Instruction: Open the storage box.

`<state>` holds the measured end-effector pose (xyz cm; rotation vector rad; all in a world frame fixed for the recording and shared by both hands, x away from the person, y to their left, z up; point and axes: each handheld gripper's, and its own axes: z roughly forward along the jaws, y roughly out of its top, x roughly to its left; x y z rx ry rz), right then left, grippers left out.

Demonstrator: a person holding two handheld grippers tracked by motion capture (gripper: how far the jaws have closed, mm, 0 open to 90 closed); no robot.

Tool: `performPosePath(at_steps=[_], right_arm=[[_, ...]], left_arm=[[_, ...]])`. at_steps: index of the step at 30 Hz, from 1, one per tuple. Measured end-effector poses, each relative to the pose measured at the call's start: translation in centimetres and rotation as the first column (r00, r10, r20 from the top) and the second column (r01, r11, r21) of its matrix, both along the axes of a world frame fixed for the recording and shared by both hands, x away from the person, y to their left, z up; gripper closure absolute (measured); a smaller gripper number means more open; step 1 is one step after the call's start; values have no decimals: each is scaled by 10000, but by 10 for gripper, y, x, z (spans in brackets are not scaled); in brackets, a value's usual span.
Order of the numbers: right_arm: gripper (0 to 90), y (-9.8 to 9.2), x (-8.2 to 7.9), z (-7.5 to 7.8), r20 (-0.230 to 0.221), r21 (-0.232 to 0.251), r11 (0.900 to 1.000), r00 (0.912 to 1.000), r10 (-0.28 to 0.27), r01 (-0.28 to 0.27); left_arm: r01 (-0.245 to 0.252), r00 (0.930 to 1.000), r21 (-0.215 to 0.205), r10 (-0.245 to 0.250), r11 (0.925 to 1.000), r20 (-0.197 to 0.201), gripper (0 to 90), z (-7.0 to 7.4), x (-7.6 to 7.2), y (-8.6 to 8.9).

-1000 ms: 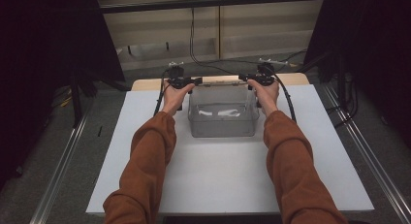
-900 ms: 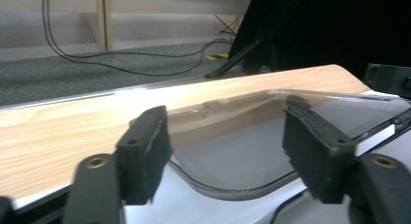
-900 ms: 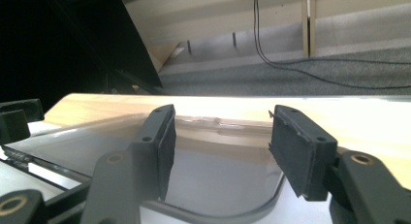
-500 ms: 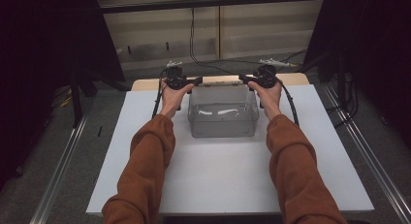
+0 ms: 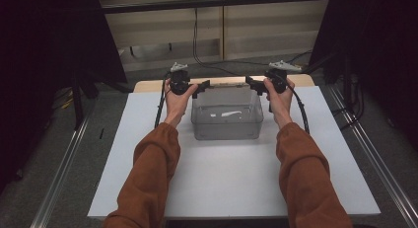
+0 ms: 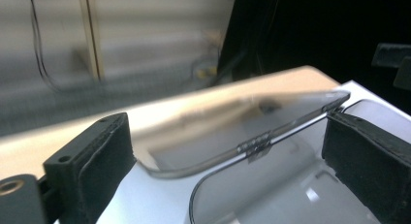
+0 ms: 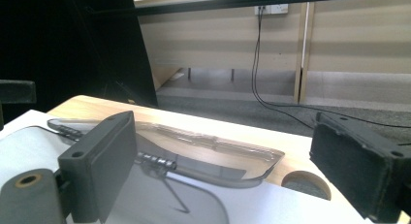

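your left claw (image 5: 203,85) and right claw (image 5: 251,83) hang at the far corners of the clear box (image 5: 227,120) near the desk's (image 5: 148,154) far edge, jaws just spread, nothing clamped; its hinged lid (image 7: 203,146) lies folded back, leaving the box open.

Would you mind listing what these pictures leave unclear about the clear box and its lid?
- White item inside the box: too small and dim in the high view to identify.
- Lid: folded back behind the box; the left claw view is blurred, so whether it lies flat on the table is unclear.
- Hinge: partly hidden by the right claw's near jaw in the right claw view.
- Box: cut off by the bottom edge in both claw views.
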<state>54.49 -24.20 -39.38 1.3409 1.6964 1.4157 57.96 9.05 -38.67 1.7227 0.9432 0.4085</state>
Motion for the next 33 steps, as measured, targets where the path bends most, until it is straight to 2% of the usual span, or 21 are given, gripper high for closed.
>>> performPosePath(at_steps=[1,3,7,9,11,12,14,20,22,25,31,33], right_arm=[[93,0,-3,1,91,-12,10000,10000,12,-12],[94,-1,-7,1,197,-191,9998,9998,-10,14],[93,-1,-15,1,495,-586,9982,9987,-70,99],[93,-1,-19,1,540,-618,9980,9985,-64,98],[82,0,-23,0,657,-727,9973,9978,-32,80],[72,0,-25,0,731,-698,9975,9973,-55,106],[55,1,-29,-1,741,-625,9980,9973,-17,63],[12,6,-46,0,1015,-924,9957,9948,1,94],[9,6,-52,1,1088,-989,9951,9941,53,55],[4,7,-61,1,1267,-1102,9939,9919,86,54],[4,5,-77,0,1497,-987,9951,9887,72,77],[4,4,-83,0,1588,-952,9953,9873,-39,193]], left_arm=[[-42,9998,-70,43,10000,184,50,0,-2,1],[203,9991,-229,-194,9995,389,33,-2,-7,4],[102,9975,-352,-77,9993,708,35,-2,-15,11],[26,9960,-247,-4,9997,894,38,-1,-19,13],[-214,9912,177,189,9996,1311,38,-1,-24,14],[-325,9895,223,291,9992,1419,38,-2,-27,14],[-181,9911,-14,181,9998,1318,38,-3,-31,16],[-360,9863,-372,415,9987,1595,39,-3,-45,25],[-396,9851,-384,454,9985,1657,38,-4,-50,31],[-491,9820,-99,501,9987,1819,38,-8,-55,38],[-405,9802,-324,460,9987,1925,38,-11,-69,47],[-338,9783,-237,379,9991,2035,38,-10,-74,50]])
